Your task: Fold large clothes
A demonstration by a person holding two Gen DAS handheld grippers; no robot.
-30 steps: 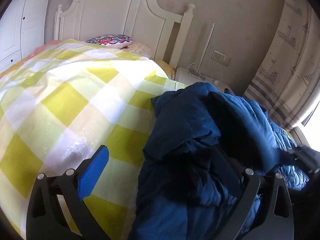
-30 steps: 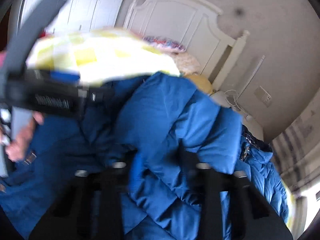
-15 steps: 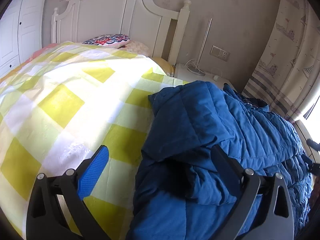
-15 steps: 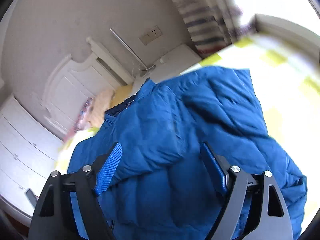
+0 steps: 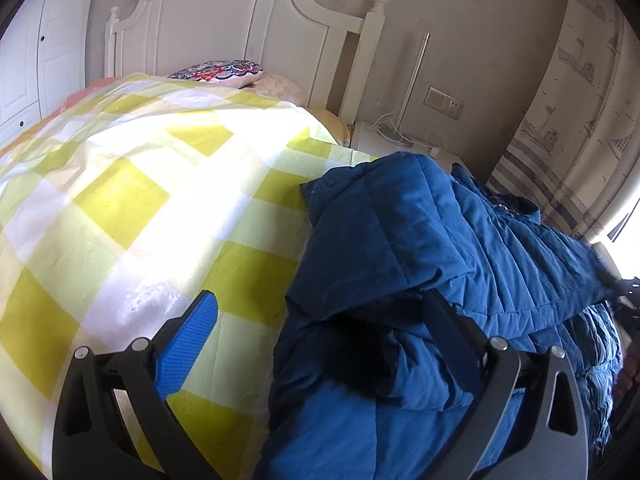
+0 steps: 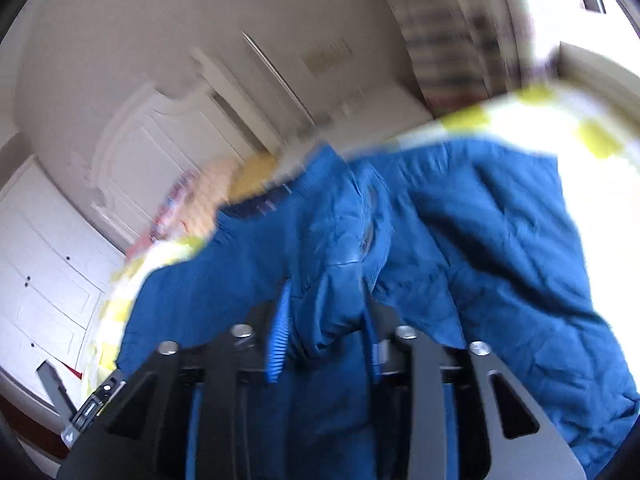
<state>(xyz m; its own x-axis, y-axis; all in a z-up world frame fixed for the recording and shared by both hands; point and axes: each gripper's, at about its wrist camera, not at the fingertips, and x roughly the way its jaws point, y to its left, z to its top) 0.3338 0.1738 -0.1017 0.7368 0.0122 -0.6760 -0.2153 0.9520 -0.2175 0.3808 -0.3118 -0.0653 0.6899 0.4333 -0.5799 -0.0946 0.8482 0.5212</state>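
Right wrist view showed the right gripper with its jaws just drawn in narrow around a bunched ridge of the blue padded jacket, the fabric pinched between the blue pads. The picture was blurred, so how firm the pinch was I could not tell. The jacket lay on the yellow checked bedspread, heaped along the side of the bed nearest the curtain, its long axis running away towards the headboard. The left gripper stood wide, one finger over bare bedspread, the other against the jacket's near fold, gripping nothing. The right hand was therefore the one placed to carry the fold.
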